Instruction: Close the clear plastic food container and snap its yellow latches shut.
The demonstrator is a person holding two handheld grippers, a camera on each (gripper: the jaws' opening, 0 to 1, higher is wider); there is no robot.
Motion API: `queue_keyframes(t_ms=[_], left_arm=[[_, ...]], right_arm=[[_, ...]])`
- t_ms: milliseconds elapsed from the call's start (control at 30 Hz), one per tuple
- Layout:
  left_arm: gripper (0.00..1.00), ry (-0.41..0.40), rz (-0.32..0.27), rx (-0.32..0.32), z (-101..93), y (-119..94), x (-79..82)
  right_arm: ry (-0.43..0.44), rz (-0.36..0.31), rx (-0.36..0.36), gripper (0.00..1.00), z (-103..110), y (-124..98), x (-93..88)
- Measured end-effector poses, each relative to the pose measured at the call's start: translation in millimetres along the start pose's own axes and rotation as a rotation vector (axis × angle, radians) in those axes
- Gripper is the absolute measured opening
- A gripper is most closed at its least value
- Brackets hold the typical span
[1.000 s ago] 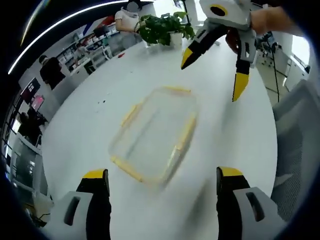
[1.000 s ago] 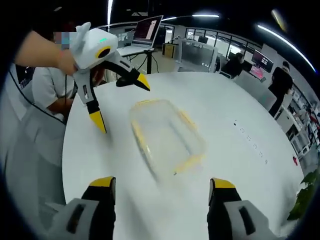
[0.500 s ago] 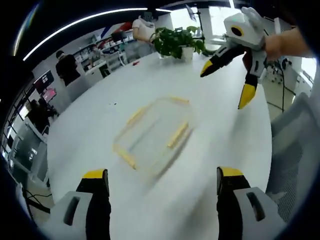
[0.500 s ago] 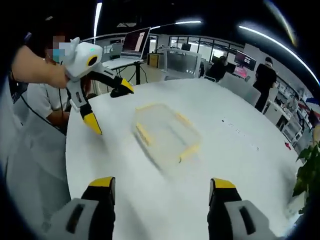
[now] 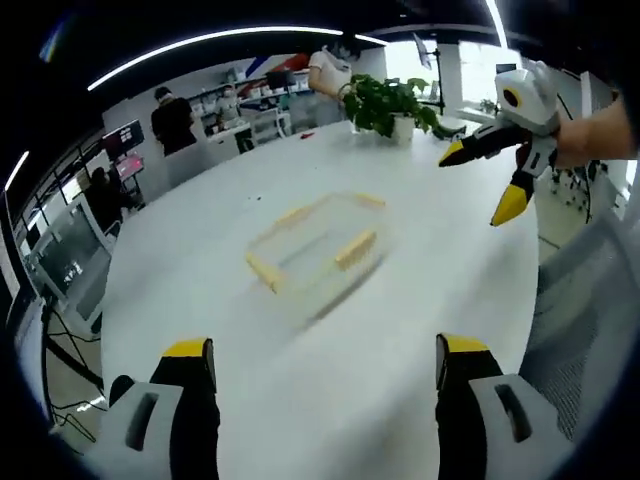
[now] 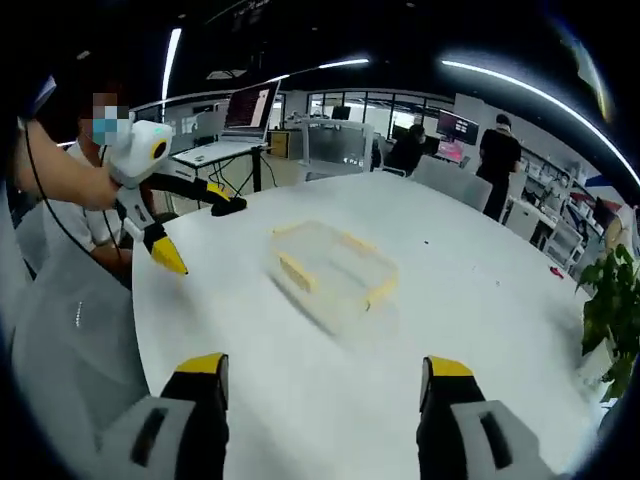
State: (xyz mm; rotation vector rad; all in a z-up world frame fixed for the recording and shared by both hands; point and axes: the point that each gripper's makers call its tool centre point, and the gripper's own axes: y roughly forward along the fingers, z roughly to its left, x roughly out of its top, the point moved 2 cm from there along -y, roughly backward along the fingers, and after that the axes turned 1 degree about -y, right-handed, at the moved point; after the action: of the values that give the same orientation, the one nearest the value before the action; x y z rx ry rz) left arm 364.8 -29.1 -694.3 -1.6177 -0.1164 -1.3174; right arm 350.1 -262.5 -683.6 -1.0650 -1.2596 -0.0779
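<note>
Retreating from the container (image 5: 315,252): over the last second both views show it smaller and farther off, so the two tools have pulled back and up from it, and it now sits alone near the middle of the white round table (image 5: 200,300), lid on and seemingly flat, though the blur hides how well it seats. Yellow latches (image 5: 356,249) lie along its sides; whether each is snapped down cannot be told at this range. Left gripper (image 5: 320,375): jaws wide apart, empty, well short of the container. Right gripper (image 6: 320,385): jaws likewise wide apart, empty, well short of the container; in the left gripper view it appears beyond the container, held in a hand (image 5: 600,125), jaws spread. Potted plant (image 5: 392,103): beyond the container at the table's far edge. Laptop (image 6: 250,108): on a stand past the table, beyond the container in the right gripper view. Judgement: the withdrawal with nothing held suggests the closing work is finished or paused; latch state needs a closer look.
</note>
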Motion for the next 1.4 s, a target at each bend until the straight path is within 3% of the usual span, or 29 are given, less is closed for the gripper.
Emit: queue_keyframes(t_ms=[100,333,633,933,1100,1400], left_arm=[[0.91,-0.002,-0.018,0.005,-3.6,-8,-4.2],[0.9,-0.026,0.008,0.026,-10.1,-22,-23.8],[0.86,-0.006,-0.041,0.048,-22.8,-38,-24.7],[0.83,-0.029,-0.023,0.065,-32.8,-45,-39.9],[0.82,-0.035,-0.031,0.072,-34.8,-49,-40.7],[0.82,-0.037,-0.04,0.057,-39.4,-47,-43.7]], right_arm=[[0.01,-0.01,-0.027,0.8,-1,-5,-3.3],[0.006,-0.043,-0.086,0.8,0,-21,-7.2],[0.024,-0.072,-0.107,0.81,15,-36,-20.0],[0.046,-0.083,-0.113,0.79,36,-41,-28.4],[0.044,-0.092,-0.122,0.79,47,-42,-31.8],[0.043,-0.089,-0.142,0.79,45,-41,-34.5]])
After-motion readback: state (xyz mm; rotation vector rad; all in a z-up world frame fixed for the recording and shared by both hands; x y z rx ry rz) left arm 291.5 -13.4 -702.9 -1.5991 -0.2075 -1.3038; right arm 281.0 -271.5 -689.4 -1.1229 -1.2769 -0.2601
